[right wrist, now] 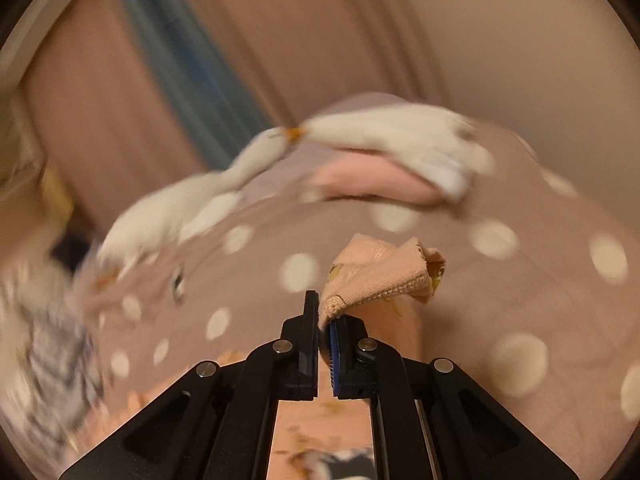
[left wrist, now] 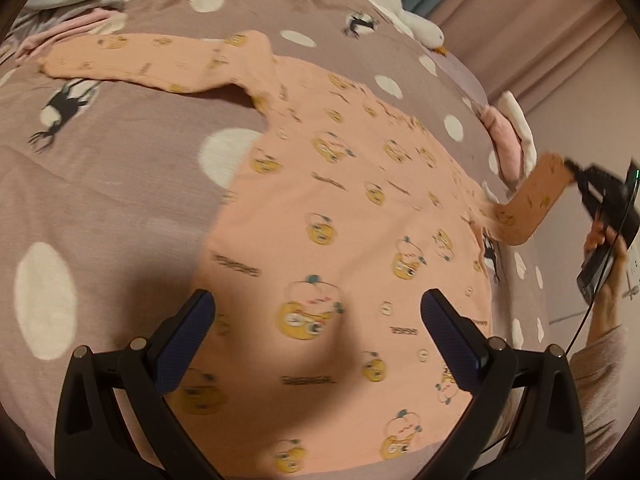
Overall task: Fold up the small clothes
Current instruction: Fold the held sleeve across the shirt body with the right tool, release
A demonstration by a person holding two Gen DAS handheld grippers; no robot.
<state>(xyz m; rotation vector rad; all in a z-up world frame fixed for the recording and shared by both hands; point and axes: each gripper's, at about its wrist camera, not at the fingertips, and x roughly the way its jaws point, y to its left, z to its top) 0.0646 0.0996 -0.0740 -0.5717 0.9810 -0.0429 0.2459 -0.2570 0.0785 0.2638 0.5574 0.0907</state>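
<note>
**Peach top spread on the bed, one cuff lifted**

Blue-padded left tongs [left wrist: 316, 336] fill the bottom of the left wrist view, jaws spread wide with nothing between them, hanging over the hem end of a small peach top [left wrist: 340, 208] printed with yellow cartoon faces. That top lies flat on a mauve bedspread [left wrist: 100, 184] with cream dots and black animal figures. Starting at the left, one sleeve [left wrist: 132, 66] stretches out flat across the bedspread toward a grey and pink heap of other clothes [left wrist: 68, 4] at the far left edge. The body of the garment runs through the middle, partly under the tongs' shadow. A white plush goose [left wrist: 400, 4] lies at the top, by the far edge of the bed. Further right, folded pink and white items [left wrist: 510, 136] sit at the bed's edge. At the far right the other sleeve [left wrist: 532, 200] is raised off the bed, its cuff pinched in the right tongs [left wrist: 574, 172], which a hand [left wrist: 606, 256] holds up.

From the right wrist view, the right tongs [right wrist: 325, 326] are closed tight on the ribbed cuff [right wrist: 380, 282], which bunches just beyond the tips; the background there is blurred
</note>
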